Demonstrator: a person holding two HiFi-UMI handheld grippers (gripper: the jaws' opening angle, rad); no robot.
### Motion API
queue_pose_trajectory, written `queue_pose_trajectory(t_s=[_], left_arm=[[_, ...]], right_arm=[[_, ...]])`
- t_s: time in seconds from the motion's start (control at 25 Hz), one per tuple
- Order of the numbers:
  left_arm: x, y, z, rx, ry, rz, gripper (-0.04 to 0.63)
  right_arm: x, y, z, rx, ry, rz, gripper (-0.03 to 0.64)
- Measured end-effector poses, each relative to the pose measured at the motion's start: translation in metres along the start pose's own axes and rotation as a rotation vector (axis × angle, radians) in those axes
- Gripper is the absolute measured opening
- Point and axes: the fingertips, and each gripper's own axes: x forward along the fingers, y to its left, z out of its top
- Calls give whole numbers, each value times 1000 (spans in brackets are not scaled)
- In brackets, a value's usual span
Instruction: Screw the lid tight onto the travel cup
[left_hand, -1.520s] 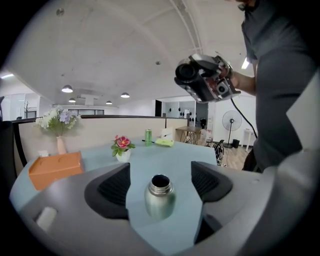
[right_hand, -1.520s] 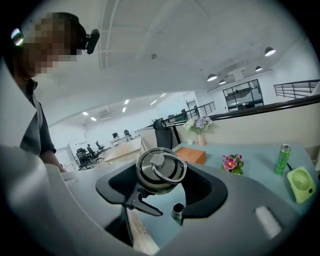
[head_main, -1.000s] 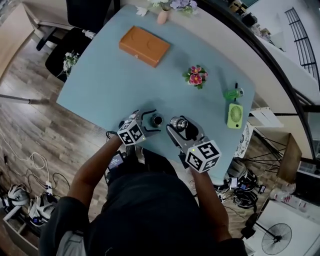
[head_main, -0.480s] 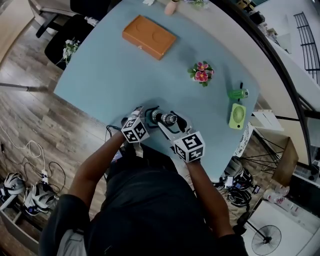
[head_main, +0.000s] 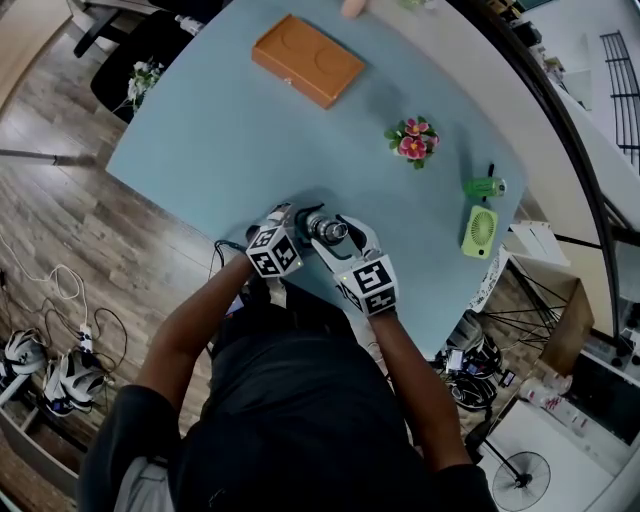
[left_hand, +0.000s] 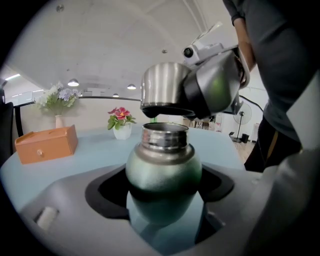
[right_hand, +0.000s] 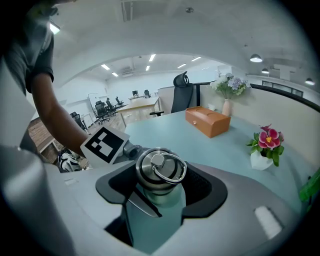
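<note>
**Q:** Pale blue desk (head_main: 230, 130) over a wooden floor (head_main: 60, 200), seen from above. What lies on it?

**R:** At the top centre of the head view there is an orange box (head_main: 307, 60). A small pot of pink flowers (head_main: 413, 142) stands to the right of centre, and a green fan (head_main: 479, 231) lies near the right edge. All three are well apart from the work, which happens at the desk's near edge, in the middle of the frame.

**Q:** Where is the travel cup?

**R:** The travel cup (left_hand: 162, 165) fills the centre of the left gripper view. It is a dark green body with a bare steel neck, and its mouth is open. The left tongs (left_hand: 161, 192) are closed round its rounded shoulder, with a jaw pressed to each side.

**Q:** And the lid?

**R:** The steel lid (left_hand: 162, 89) is in the upper middle of the left gripper view, directly over the neck. A thin gap shows between its rim and the cup's mouth, so it is not on the thread.

**Q:** What holds it?

**R:** The right tongs (right_hand: 157, 192) do, with their jaws drawn in against the lid's sides. The right gripper view looks down on the lid's top, where a metal ring lies flat, with the green body just beneath.

**Q:** How do the two tongs stand to each other?

**R:** In the head view they meet at centre frame, left beside right, with the marker cubes toward the person.
</note>
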Motion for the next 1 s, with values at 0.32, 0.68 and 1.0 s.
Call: queue_pose_trajectory(t_s=[0.32, 0.68, 1.0], left_arm=[[0, 0, 0, -6, -25, 3, 428], [0, 1, -1, -6, -36, 5, 428], [1, 2, 0, -3, -45, 15, 428]], right_arm=[[12, 5, -8, -53, 12, 25, 265], [19, 4, -13, -74, 34, 41, 265], [22, 3, -15, -52, 39, 89, 265]])
